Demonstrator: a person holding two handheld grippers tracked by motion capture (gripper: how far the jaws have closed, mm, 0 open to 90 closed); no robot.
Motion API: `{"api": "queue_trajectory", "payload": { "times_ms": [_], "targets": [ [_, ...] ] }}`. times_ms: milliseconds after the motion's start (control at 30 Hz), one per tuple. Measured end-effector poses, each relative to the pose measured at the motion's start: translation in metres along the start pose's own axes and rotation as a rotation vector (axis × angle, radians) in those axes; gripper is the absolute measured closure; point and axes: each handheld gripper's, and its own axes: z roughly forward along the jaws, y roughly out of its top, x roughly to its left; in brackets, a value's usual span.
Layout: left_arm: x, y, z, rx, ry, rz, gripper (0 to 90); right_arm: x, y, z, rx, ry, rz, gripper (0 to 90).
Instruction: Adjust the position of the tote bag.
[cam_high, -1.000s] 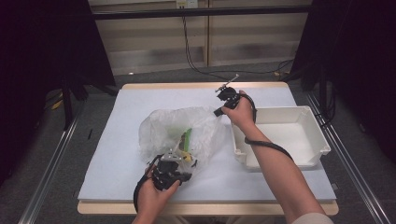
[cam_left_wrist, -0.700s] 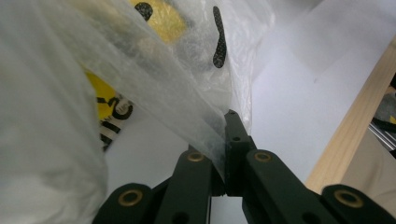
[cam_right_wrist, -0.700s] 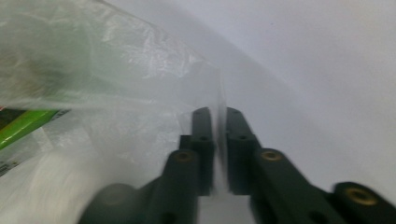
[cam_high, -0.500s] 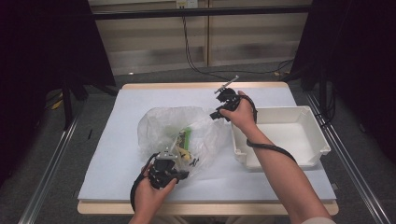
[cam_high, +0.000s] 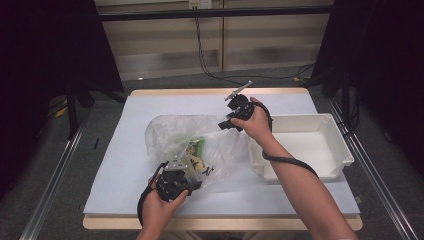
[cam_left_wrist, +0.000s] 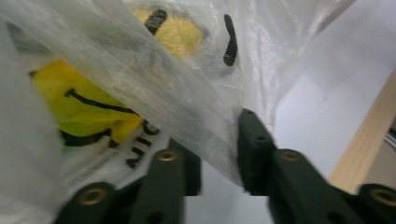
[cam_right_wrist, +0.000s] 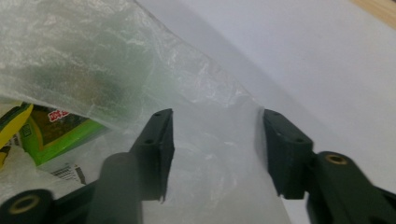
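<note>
Packets (cam_high: 196, 156) blurred inside plastic bag (cam_high: 170, 132); labels unreadable.

We count one clear plastic bag (cam_high: 187, 137) lying on one counter (cam_high: 120, 150), and one white tray (cam_high: 340, 150) beside it. Inside the bag we can make out at least two packets: one green packet (cam_right_wrist: 56, 128) and one yellow packet (cam_left_wrist: 79, 100) with black markings; more may be hidden in the folds. We count two hand-held grippers: the left hand-held gripper (cam_high: 186, 176) and the right hand-held gripper (cam_high: 223, 124).
</note>
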Motion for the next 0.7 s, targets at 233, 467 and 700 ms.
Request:
{"api": "queue_trajectory", "payload": {
  "times_ms": [233,467,700],
  "targets": [
    [0.011,0.004,-0.014,-0.085,0.090,0.006,34.5,0.005,0.003,0.008,0.023,0.022,-0.023,61.3],
    [0.020,0.010,-0.023,-0.146,0.089,-0.048,32.3,0.007,0.003,0.008,0.028,0.028,-0.055,71.6],
    [0.023,0.008,-0.017,-0.063,0.051,-0.063,82.8,0.008,0.001,0.014,0.050,0.025,-0.067,81.0]
  ]
}}
